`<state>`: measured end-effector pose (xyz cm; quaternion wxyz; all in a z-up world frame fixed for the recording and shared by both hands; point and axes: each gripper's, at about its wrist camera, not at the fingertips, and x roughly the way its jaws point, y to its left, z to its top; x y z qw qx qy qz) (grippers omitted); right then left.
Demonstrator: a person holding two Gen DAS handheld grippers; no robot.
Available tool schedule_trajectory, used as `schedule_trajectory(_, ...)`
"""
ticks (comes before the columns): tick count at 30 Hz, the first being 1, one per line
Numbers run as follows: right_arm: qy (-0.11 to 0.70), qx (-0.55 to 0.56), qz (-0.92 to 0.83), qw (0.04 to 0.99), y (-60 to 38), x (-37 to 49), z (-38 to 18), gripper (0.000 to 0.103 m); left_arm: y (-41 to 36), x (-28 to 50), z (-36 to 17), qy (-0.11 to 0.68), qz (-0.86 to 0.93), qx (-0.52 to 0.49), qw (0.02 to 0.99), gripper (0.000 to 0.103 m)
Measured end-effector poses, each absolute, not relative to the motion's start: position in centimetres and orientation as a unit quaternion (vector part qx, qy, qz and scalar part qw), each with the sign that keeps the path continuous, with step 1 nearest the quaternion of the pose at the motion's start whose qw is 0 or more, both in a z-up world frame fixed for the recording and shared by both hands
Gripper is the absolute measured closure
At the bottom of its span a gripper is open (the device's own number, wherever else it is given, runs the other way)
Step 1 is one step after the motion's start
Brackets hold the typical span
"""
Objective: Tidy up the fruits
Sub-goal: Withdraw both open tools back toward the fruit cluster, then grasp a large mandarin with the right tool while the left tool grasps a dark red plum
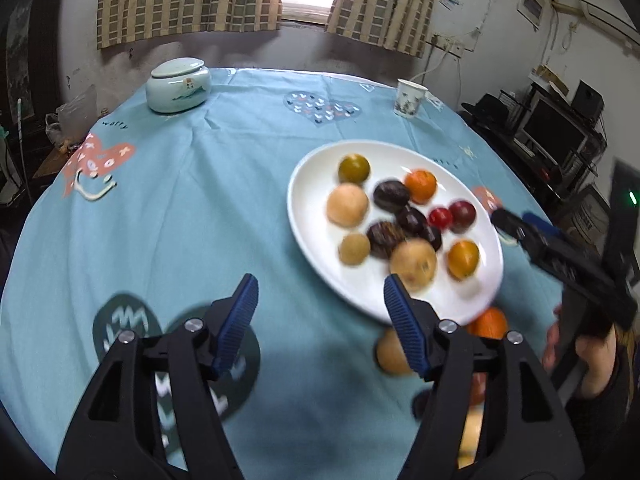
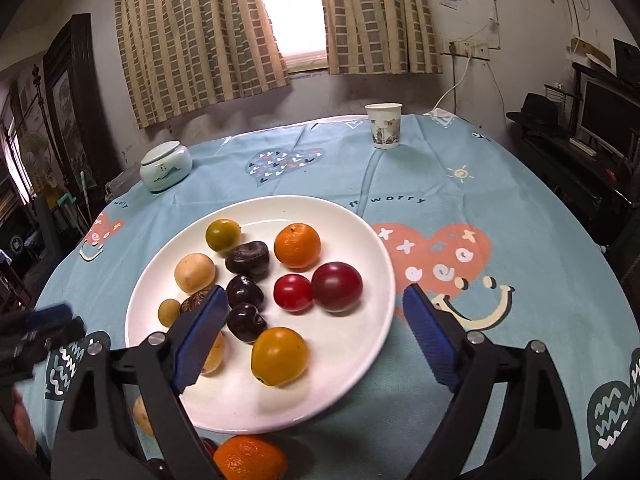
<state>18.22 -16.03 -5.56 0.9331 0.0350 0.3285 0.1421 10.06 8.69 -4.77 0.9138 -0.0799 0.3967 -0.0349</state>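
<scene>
A white plate [image 2: 352, 364] [image 1: 312, 240] on the blue tablecloth holds several fruits: an orange [image 2: 297, 245], a red plum [image 2: 337, 287], a small red fruit [image 2: 293, 292], a yellow-orange fruit [image 2: 279, 356], dark fruits [image 2: 246, 257] and tan fruits [image 2: 195, 272]. More fruit lies on the cloth in front of the plate: an orange [image 2: 250, 458] [image 1: 489, 322] and a tan fruit [image 1: 390, 354]. My right gripper [image 2: 310, 336] is open and empty above the plate's near half. My left gripper [image 1: 320, 308] is open and empty, left of the plate.
A pale green lidded jar [image 1: 178, 85] [image 2: 165, 166] stands at the far left of the round table. A paper cup [image 1: 409, 98] [image 2: 383, 125] stands at the far right. Shelves with a monitor [image 1: 556, 128] are to the right of the table.
</scene>
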Motion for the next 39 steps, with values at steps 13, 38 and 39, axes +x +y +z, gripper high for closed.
schedule_trajectory(13,0.382,0.002,0.176,0.907,-16.3,9.7,-5.5,0.008,5.2,1.5,-7.0,0.428,-0.097,-0.05,0.897,0.029)
schedule_trajectory(38,0.44,0.02,0.196,0.876,-14.9,9.8,-8.5,0.058,5.4,-1.6,-8.2,0.44,-0.123,-0.059,0.887,0.028)
schedule_trajectory(39,0.437,0.017,0.195,0.878,-15.3,9.5,-8.3,0.058,5.3,-1.6,-8.4,0.444,-0.122,-0.055,0.886,0.028)
